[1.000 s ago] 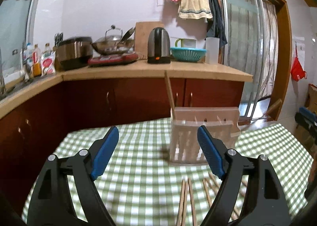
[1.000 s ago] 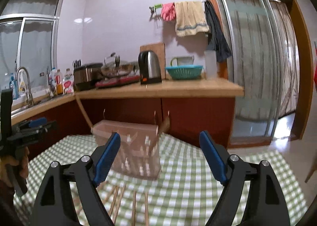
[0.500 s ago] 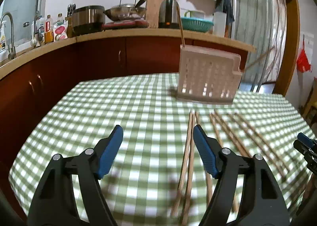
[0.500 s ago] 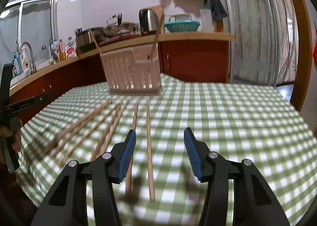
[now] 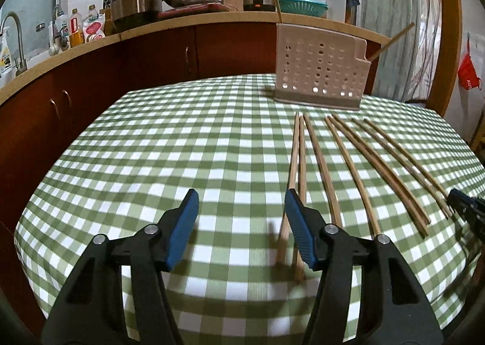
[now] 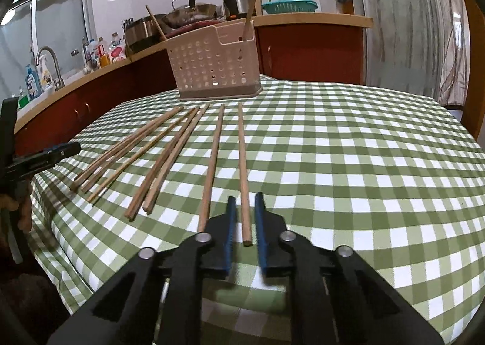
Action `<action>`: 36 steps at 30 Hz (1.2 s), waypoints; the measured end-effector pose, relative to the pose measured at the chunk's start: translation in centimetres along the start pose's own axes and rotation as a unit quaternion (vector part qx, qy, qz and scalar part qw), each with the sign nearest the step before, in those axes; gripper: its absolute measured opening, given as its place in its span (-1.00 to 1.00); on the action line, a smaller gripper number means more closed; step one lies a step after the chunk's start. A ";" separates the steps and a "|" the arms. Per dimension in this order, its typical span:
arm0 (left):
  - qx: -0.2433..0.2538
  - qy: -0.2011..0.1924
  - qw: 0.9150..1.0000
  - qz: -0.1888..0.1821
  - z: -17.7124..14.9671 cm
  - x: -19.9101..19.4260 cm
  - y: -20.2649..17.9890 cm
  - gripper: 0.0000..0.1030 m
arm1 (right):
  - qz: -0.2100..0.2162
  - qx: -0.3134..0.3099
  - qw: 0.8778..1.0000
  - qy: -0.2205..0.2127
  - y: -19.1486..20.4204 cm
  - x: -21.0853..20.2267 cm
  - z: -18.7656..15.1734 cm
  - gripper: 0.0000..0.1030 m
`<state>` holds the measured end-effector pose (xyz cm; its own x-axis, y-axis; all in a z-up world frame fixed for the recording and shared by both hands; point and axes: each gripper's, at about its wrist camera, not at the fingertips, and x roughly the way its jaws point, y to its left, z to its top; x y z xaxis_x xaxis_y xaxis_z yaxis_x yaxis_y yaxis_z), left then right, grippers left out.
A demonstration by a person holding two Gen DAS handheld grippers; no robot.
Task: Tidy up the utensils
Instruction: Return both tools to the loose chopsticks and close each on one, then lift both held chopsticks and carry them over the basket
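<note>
Several wooden chopsticks (image 5: 348, 160) lie side by side on the green checked tablecloth (image 5: 182, 148), and also show in the right wrist view (image 6: 169, 157). A pale perforated utensil basket (image 5: 319, 68) stands at the table's far side with two chopsticks leaning in it; it also shows in the right wrist view (image 6: 215, 64). My left gripper (image 5: 241, 202) is open and empty, its right finger beside the leftmost chopstick pair (image 5: 295, 169). My right gripper (image 6: 245, 208) is narrowed around the near end of the rightmost chopstick (image 6: 243, 172), with small gaps still showing on both sides.
A kitchen counter (image 5: 182, 19) with pots, a kettle and bottles runs behind the table. A sink tap (image 6: 50, 61) is at the left. A glass sliding door (image 6: 409, 21) is at the right. The other gripper shows at each view's edge (image 5: 466, 208).
Both grippers have dropped low and close to the table. The right gripper's jaws have narrowed from wide open to either side of the rightmost chopstick's near end.
</note>
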<state>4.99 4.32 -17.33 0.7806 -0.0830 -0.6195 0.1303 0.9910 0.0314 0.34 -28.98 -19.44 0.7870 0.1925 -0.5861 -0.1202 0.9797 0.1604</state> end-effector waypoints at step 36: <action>0.055 0.029 0.997 -0.039 -2.4 0.6 -3.0 -0.88 | 0.001 0.001 1.000 -0.006 -0.1 -0.5 -0.2 -0.86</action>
<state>3.59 1.59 -19.71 0.7287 -0.1509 -0.6680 0.2591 0.9637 0.0650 -0.13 -29.14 -19.28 0.7939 0.1937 -0.5764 -0.1202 0.9792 0.1635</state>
